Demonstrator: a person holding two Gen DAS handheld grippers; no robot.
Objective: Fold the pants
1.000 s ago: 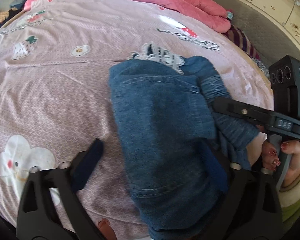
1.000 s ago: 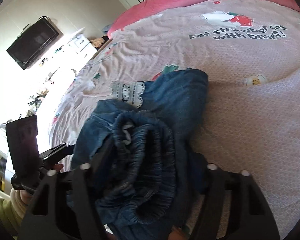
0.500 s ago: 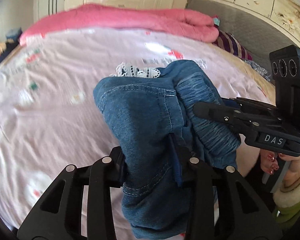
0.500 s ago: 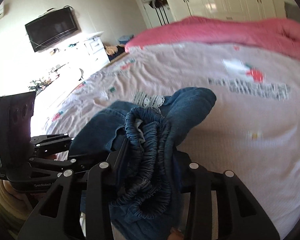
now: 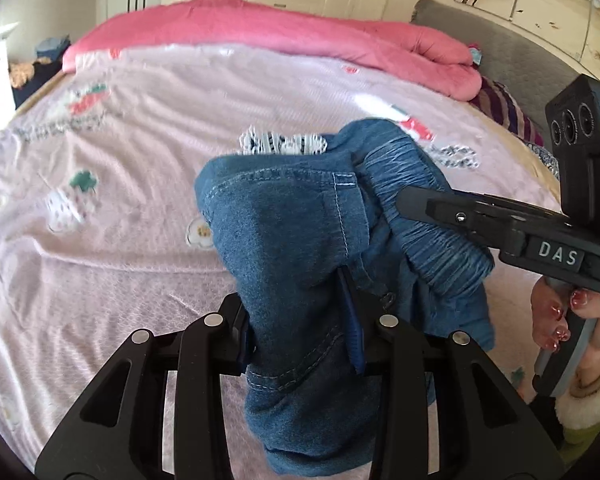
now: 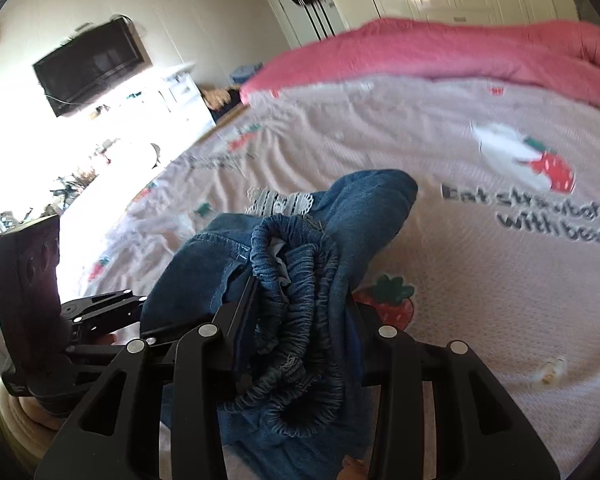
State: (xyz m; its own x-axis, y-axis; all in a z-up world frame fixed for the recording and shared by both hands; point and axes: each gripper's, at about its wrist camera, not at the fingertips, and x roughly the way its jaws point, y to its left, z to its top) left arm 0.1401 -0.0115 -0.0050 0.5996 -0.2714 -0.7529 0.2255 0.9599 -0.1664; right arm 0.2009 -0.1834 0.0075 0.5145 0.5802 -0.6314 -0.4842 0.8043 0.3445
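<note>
A: What carries everything here?

B: A bed [image 5: 147, 208], covered by a pale pink sheet [image 6: 480, 288] printed with strawberries, clouds and dark lettering.

A: What lies directly on it?

B: A thick pink duvet [image 5: 300, 36], bunched along the far edge from 11 to 2 o'clock in the left wrist view. A purple striped cloth [image 5: 508, 110] sits at 2 o'clock, just beside the duvet's end.

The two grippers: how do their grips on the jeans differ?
The left gripper clamps a flat, smooth denim fold with stitched seams; the right gripper clamps the bunched, ribbed elastic waistband. The left one comes in from the side, the right from the end. Both are shut on the same jeans, over the bed.
</note>
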